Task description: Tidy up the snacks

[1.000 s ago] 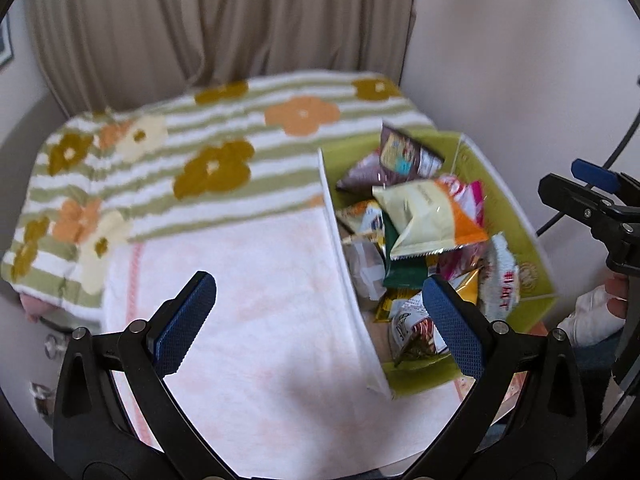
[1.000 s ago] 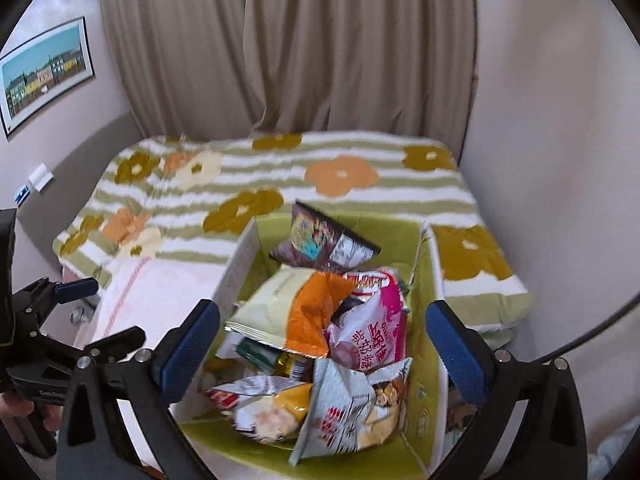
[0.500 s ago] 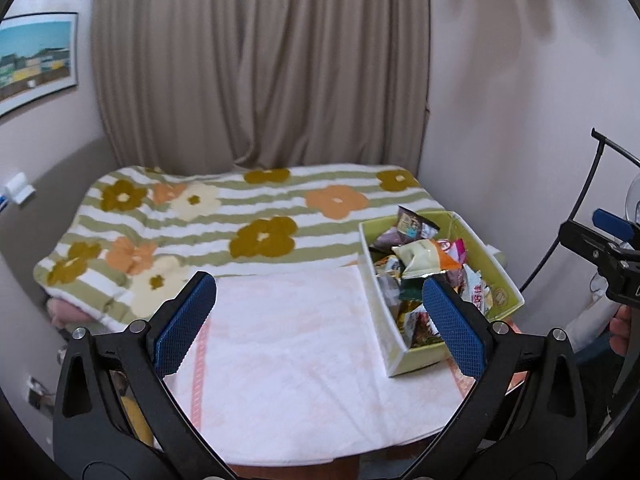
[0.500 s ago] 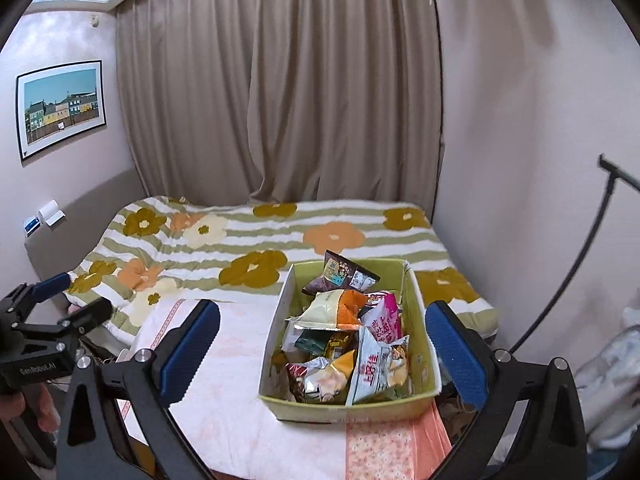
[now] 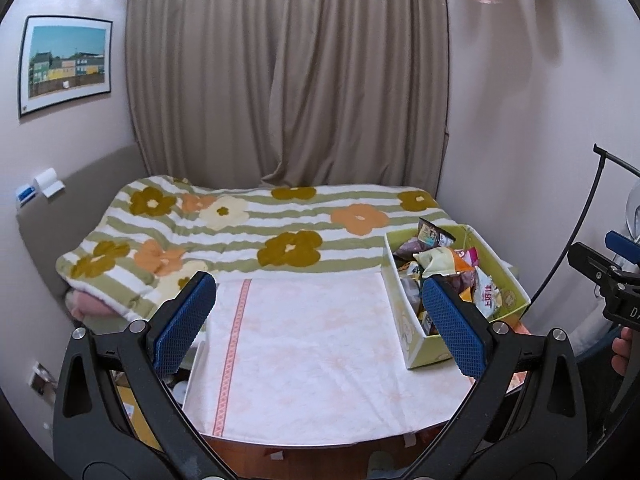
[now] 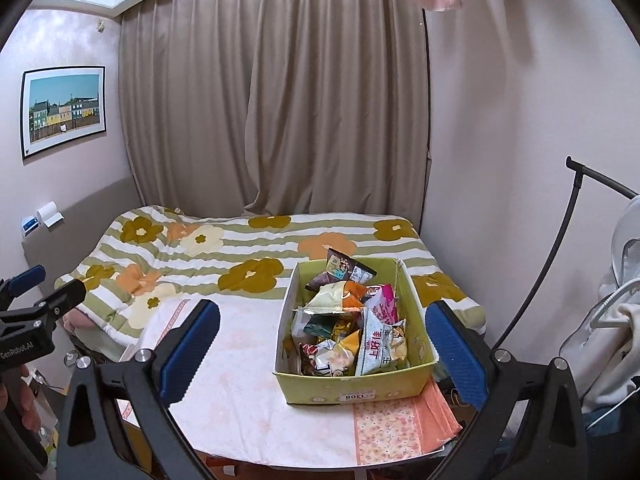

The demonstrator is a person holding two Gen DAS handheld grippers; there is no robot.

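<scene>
Both the left gripper [image 5: 320,328] and right gripper [image 6: 324,354] hang released, jaws empty. Snack packets [image 6: 352,328] lie heaped in the green box [image 6: 356,386] at the bench [image 6: 240,380] edge. Risk: snagging neighbouring packets, or nudging the box off.

The open yellow-green cardboard box [image 6: 356,382] sits upright at the table's right side. Assorted crinkled foil snack packets [image 6: 348,320] fill it in a loose heap.
</scene>
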